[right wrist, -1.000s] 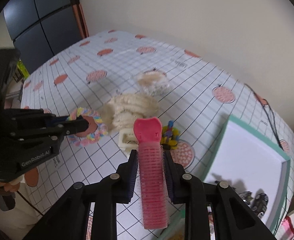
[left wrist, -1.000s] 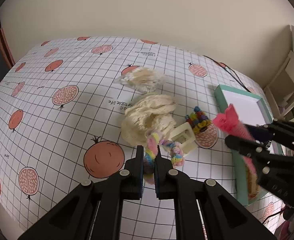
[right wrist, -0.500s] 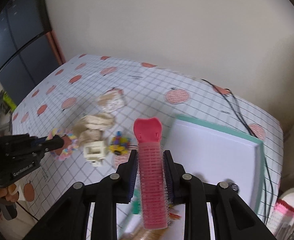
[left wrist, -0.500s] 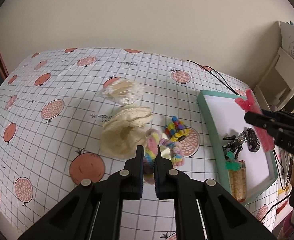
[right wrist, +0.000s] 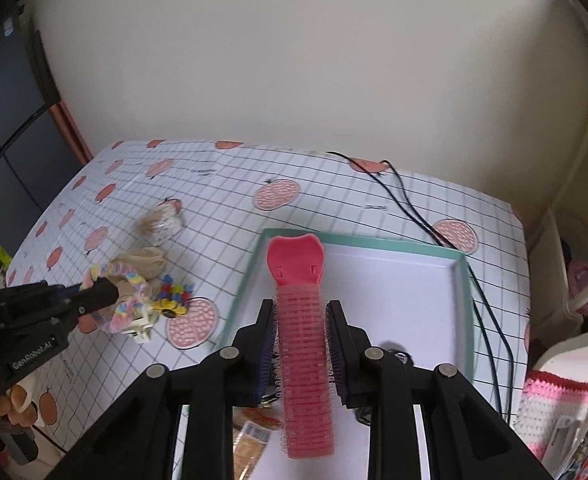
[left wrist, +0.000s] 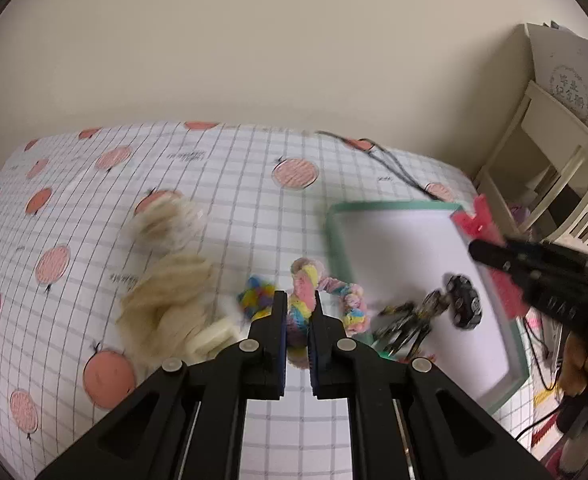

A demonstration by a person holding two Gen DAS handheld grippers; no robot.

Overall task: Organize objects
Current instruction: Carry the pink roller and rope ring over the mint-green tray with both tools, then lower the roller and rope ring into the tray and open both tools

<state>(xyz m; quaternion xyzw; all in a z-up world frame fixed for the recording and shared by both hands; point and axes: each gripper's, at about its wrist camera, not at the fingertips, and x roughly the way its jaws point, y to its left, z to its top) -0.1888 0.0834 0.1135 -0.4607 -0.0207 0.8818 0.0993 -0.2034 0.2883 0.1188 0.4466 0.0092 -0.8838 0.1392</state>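
My left gripper (left wrist: 296, 308) is shut on a pastel rainbow scrunchie (left wrist: 326, 300), held in the air just left of the teal-rimmed white tray (left wrist: 336, 248). My right gripper (right wrist: 301, 316) is shut on a pink hair roller clip (right wrist: 300, 320) and hangs over the tray (right wrist: 464, 312). The same roller (left wrist: 490, 256) shows at the tray's right rim in the left wrist view. A black toy (left wrist: 446, 308) lies inside the tray. The left gripper with the scrunchie (right wrist: 127, 300) appears at the left of the right wrist view.
On the pomegranate-print cloth (left wrist: 221, 184) lie a cream scrunchie (left wrist: 169, 304), a clear bag of cotton swabs (left wrist: 169, 220), a multicoloured bead piece (left wrist: 255, 298) and a small white frame (left wrist: 209, 340). Black cables (right wrist: 414, 216) cross the far side. Shelves (left wrist: 546, 184) stand right.
Both grippers swung right toward the tray. The right one now holds the pink roller over the tray's inside; the left one carried the rainbow scrunchie to the tray's left rim.
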